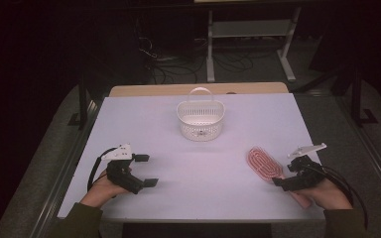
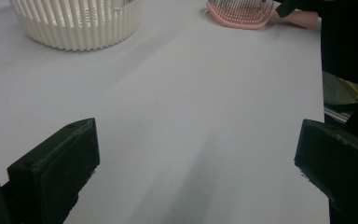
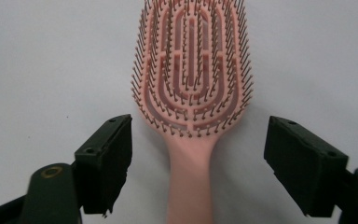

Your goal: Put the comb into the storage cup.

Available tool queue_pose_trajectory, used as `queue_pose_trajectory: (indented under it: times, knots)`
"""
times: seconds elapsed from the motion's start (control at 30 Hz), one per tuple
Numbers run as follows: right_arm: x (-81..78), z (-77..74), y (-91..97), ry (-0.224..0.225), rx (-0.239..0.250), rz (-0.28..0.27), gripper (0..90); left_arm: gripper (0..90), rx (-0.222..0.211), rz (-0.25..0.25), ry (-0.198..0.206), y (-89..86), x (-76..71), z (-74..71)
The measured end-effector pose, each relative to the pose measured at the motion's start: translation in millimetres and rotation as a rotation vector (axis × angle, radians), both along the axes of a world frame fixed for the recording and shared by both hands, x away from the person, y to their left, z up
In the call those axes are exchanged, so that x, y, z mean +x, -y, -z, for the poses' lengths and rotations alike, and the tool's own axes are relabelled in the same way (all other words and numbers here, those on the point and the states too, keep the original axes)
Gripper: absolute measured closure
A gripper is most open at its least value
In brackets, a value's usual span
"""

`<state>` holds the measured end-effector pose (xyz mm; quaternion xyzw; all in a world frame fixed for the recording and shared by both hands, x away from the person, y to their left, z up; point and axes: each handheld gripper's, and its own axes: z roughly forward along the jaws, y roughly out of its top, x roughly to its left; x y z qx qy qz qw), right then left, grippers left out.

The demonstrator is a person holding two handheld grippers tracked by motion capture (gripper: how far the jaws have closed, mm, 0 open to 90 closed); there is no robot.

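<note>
1. White tabletop point(image 1: 198, 163), brightly lit, set against a dim room.
2. Light wooden edge point(image 1: 198, 89) along the far side of the tabletop.
3. Grey floor point(image 1: 44, 163) on both sides.
4. White metal frame with a shelf point(image 1: 248, 29) at the back.
5. Tangled black cables point(image 1: 178, 62) on the floor beside the frame.
6. Near-black darkness beyond.
</note>
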<state>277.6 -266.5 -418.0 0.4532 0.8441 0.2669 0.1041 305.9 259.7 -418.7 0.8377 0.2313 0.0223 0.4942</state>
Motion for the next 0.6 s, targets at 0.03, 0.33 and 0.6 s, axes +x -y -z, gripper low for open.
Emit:
queue_pose_trajectory:
  times: [0.03,0.33,0.6]
  knots:
    - [-0.1,0.1,0.1,-0.004,-0.003,-0.001,24.2,0.0,0.000,0.000,0.000,0.0,0.0,0.0]
    - [-1.1,1.4,0.8,-0.043,-0.019,-0.011,33.2,0.0,0.001,0.001,0.000,0.0,0.2,0.1]
    - [-1.2,4.1,0.0,-0.080,-0.034,-0.022,40.5,0.0,0.001,0.001,0.000,0.1,0.2,0.1]
